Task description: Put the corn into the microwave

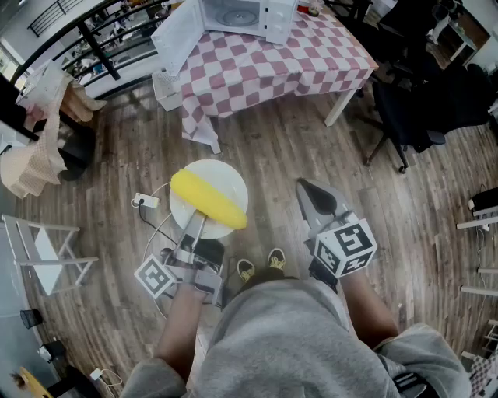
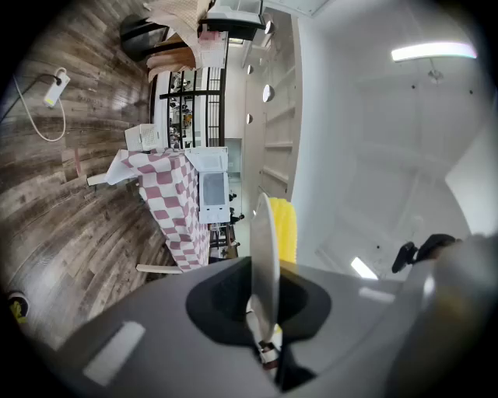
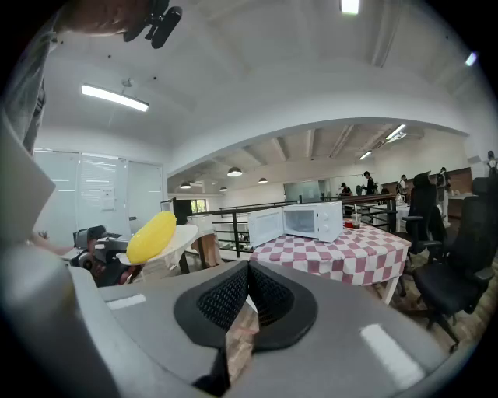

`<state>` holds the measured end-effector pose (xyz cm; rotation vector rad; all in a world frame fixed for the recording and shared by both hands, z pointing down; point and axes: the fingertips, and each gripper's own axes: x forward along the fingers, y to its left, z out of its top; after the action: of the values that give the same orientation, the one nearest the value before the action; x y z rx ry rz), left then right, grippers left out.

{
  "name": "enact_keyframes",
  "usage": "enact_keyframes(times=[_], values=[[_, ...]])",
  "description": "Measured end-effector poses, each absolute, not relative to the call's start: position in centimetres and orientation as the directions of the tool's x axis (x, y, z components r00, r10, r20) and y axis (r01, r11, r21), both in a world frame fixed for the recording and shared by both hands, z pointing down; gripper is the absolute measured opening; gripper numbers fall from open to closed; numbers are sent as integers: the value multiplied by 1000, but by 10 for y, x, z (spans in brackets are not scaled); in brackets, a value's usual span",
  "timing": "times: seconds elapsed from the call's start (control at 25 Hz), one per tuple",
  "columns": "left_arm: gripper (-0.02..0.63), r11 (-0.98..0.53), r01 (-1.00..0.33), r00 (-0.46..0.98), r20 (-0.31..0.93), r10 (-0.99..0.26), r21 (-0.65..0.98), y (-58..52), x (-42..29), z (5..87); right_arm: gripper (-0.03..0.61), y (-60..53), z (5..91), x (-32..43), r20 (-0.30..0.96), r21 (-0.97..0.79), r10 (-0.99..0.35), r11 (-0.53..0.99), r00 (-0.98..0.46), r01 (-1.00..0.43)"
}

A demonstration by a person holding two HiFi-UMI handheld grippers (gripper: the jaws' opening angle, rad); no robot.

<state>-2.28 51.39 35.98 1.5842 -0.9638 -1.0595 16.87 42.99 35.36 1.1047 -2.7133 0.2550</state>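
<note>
Separating the carrier from the goal, a broad stretch of wood floor (image 1: 296, 148) marks the task as roughly midway, at its carrying stage. At the far end stands the table (image 1: 272, 70), draped in a checked cloth. On it sits the microwave (image 1: 241, 15), its door (image 1: 177, 35) swung wide to the left and its cavity apparently empty. Nearer, a white plate (image 1: 222, 179) is held out roughly level over the floor, well apart from the table. The corn (image 1: 206, 199) lies loose across the plate, one end reaching the rim.

The left gripper (image 1: 198, 224) has its jaws clamped on the plate's near rim, with the rim edge-on between them in the left gripper view. The right gripper (image 1: 306, 187) hangs beside the plate without touching it, jaws closed together on nothing.

Done, as far as can be judged: the door is open and the corn is lifted on its carrier. Left to do: cross the floor, reach the cavity and set the corn inside, with or without the plate.

Surroundings, in order of bulk:
- Black office chairs (image 1: 420, 101) crowd the table's right side.
- A white folding chair (image 1: 39, 249) stands at the far left, clear of the route.
- A cable (image 1: 145, 201) with its plug trails on the floor beneath the plate and is the likeliest trip hazard.

The straight line to the microwave looks unobstructed. The unsecured corn could roll if the plate tips.
</note>
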Motion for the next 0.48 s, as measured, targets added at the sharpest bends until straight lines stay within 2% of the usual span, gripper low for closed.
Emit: enact_keyframes(times=[0.48], values=[[15,-224,-89,318,-185,-930,971,532,-54,359,-3,450,346,139,241,-72,-694,684,-678,-726]])
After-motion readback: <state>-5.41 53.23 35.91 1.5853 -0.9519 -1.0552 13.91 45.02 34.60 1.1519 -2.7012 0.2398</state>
